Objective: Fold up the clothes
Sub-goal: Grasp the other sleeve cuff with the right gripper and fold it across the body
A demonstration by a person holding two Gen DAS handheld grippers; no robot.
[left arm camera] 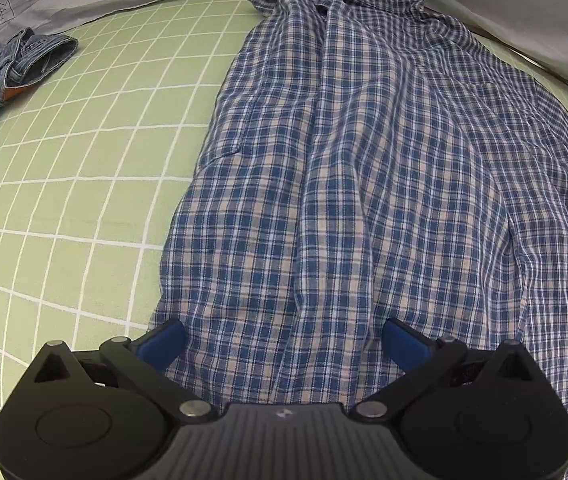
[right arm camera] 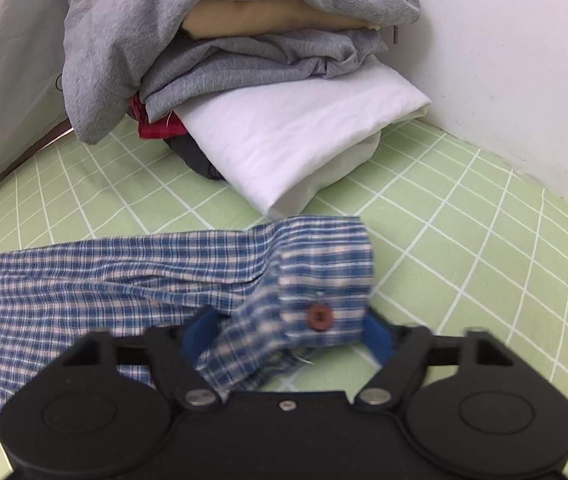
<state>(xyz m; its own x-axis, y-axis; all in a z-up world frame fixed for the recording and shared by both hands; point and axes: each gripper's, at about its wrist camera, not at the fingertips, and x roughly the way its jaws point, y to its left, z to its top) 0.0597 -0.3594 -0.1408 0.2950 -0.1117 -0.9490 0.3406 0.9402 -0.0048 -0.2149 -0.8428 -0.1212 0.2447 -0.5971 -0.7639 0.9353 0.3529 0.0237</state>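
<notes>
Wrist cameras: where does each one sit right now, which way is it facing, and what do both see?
Left wrist: sits on the left gripper, looking steeply down along the plaid shirt toward its collar; blue fingers spread wide over the hem; denim garment far left.
Right wrist: sits on the right gripper, angled down toward the corner stack of folded clothes; its fingers flank the buttoned cuff.
Shared: the plaid shirt and green grid sheet.

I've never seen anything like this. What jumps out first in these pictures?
A blue plaid shirt sprawls across a green grid sheet, the left gripper wide open over its hem. The right gripper has the buttoned cuff between its fingers. Behind it rises a stack of folded clothes.
</notes>
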